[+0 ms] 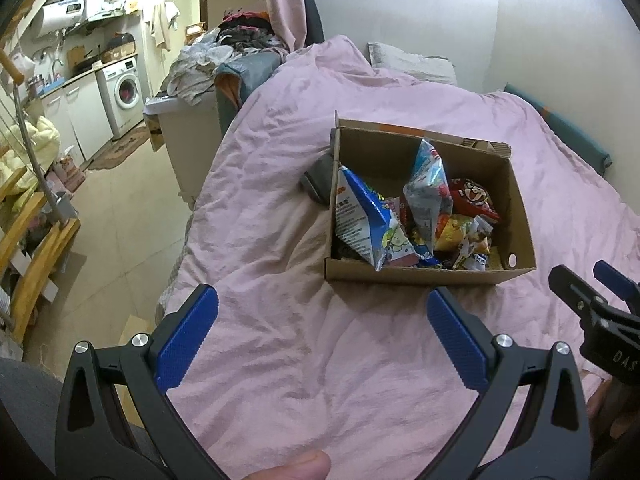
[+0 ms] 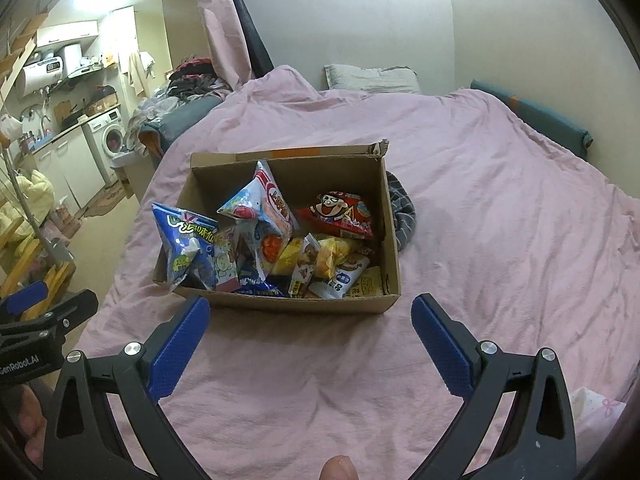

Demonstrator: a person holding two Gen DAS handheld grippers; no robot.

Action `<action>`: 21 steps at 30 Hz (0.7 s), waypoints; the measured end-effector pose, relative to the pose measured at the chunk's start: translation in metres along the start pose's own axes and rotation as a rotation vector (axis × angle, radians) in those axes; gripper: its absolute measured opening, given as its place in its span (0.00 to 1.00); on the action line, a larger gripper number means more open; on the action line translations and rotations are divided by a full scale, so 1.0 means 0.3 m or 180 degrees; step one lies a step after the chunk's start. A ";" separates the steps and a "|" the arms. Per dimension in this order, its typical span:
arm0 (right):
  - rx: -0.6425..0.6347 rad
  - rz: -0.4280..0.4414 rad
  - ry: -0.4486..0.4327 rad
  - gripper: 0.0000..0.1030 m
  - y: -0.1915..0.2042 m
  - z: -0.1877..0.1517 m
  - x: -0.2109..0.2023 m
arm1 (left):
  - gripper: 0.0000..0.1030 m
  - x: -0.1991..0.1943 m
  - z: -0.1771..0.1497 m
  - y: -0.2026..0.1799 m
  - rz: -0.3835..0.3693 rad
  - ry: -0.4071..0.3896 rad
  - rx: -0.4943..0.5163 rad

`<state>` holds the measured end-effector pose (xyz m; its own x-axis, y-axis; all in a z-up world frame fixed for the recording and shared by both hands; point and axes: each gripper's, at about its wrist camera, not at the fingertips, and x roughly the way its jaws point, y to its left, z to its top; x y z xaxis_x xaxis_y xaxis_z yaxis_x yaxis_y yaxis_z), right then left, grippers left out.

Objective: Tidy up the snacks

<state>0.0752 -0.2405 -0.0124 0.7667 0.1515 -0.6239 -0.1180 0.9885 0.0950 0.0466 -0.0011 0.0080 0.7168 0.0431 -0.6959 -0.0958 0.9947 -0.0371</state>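
Snacks (image 2: 276, 240) lie in a heap inside an open cardboard box (image 2: 288, 302) that stands on the pink bedcover (image 2: 500, 220), a little ahead of both tools. The left gripper (image 1: 322, 320) and the right gripper (image 2: 310, 326) both hang above bare cover with their blue pads wide apart and nothing between them.

The bed seems free of loose packets, so I judge the step in hand is to check or tidy the box. A good first move is to take the blue bag (image 2: 184, 248), which leans over the left wall of the box, by its crimped top edge and lay it flat inside. The foil is slippery and puffed, so the close should be slow and near a seam. The other tool can steady the box wall.

The right wrist view shows the red bag (image 2: 340, 216) fully, and a striped cloth (image 2: 404, 216) just beside the right wall. The left wrist view instead shows a dark object (image 1: 318, 180), maybe a shoe, touching the far left wall.
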 end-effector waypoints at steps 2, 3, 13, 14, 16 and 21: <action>-0.0031 -0.0010 -0.0007 1.00 0.009 -0.004 0.000 | 1.00 0.004 0.002 0.001 -0.0005 0.0019 -0.0019; -0.0049 -0.0014 -0.0005 1.00 0.013 -0.006 0.001 | 1.00 0.004 0.002 0.001 -0.0008 0.0021 -0.0024; -0.0039 -0.0016 -0.0007 1.00 0.015 -0.012 -0.001 | 1.00 0.012 0.005 0.003 -0.0023 0.0070 -0.0049; -0.0032 -0.0013 -0.0001 1.00 0.013 -0.012 0.001 | 1.00 0.013 0.005 0.002 -0.0015 0.0074 -0.0047; -0.0039 -0.0027 -0.0001 1.00 0.013 -0.012 0.001 | 1.00 0.014 0.004 0.002 -0.0007 0.0081 -0.0042; -0.0038 -0.0025 -0.0001 1.00 0.012 -0.013 0.001 | 1.00 0.014 0.001 0.006 -0.0004 0.0080 -0.0044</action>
<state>0.0725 -0.2368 -0.0153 0.7678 0.1438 -0.6244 -0.1196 0.9895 0.0808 0.0496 0.0010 0.0050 0.6994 0.0392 -0.7136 -0.1045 0.9934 -0.0478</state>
